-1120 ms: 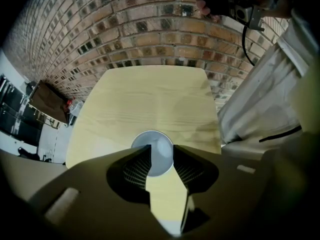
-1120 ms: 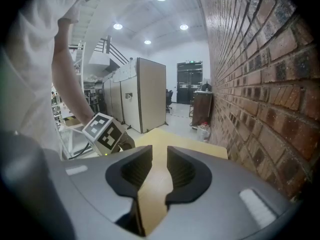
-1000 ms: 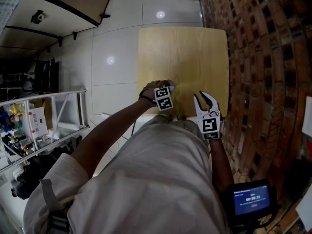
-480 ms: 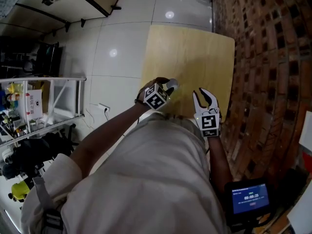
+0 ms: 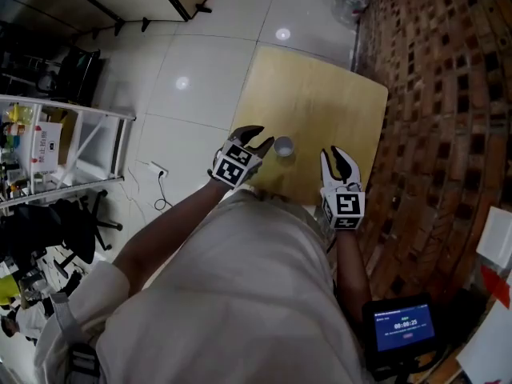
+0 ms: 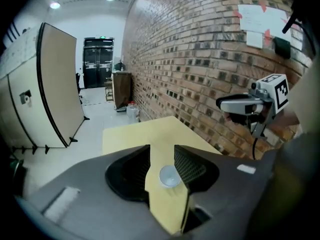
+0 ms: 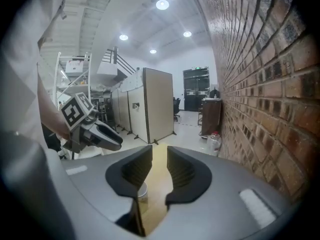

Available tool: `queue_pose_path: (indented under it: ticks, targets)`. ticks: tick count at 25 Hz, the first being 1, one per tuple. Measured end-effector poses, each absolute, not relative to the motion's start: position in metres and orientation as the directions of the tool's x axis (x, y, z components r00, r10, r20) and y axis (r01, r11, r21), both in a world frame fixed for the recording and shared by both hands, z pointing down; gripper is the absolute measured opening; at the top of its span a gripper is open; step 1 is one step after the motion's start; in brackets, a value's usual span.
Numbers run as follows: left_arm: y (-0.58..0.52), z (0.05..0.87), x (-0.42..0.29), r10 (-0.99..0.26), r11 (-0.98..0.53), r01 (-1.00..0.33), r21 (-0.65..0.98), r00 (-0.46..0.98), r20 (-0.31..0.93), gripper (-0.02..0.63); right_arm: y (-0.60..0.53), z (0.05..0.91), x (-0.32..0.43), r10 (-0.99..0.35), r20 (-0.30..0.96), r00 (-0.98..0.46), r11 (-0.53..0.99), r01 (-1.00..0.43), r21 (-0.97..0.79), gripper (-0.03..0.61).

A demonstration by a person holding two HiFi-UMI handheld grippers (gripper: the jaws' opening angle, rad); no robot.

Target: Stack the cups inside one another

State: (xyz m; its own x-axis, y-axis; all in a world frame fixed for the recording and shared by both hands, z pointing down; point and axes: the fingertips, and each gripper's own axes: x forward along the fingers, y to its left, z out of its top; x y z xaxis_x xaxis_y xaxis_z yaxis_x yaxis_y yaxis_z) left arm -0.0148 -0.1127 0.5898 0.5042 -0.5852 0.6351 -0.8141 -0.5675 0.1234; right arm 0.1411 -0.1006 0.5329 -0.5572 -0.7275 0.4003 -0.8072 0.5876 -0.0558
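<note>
The cup (image 5: 283,146) stands on the surface (image 5: 320,94) close to its near edge, between the left hand-held gripper (image 5: 258,137) and the right hand-held gripper (image 5: 334,158), just beside the left one. A wall (image 5: 432,94) runs along the surface's right side. A rack (image 5: 72,146) stands on the floor (image 5: 200,78), well to the left.

1 white cup (image 5: 283,146) is sitting on 1 wooden table (image 5: 320,94). 2 grippers are showing: the left gripper (image 5: 258,137) and the right gripper (image 5: 338,160).
</note>
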Motion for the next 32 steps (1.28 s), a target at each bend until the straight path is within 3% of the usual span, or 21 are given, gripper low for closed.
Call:
queue_pose_path:
  ticks: [9, 23, 32]
  targets:
    - [-0.105, 0.557, -0.054, -0.706, -0.444, -0.873, 0.203, 0.480, 0.521, 0.156, -0.107, 0.543, 0.141, -0.724, 0.423, -0.544, 0.555, -0.824, -0.110, 0.095]
    - [-0.081, 0.580, -0.110, -0.700, -0.394, -0.886, 0.246, 0.463, 0.544, 0.149, -0.077, 0.569, 0.142, -0.758, 0.462, -0.460, 0.381, -0.888, -0.258, 0.095]
    - [-0.064, 0.605, -0.120, -0.687, -0.341, -0.894, 0.291, 0.448, 0.573, 0.141, -0.058, 0.593, 0.137, -0.724, 0.512, -0.463, 0.368, -0.886, -0.281, 0.095]
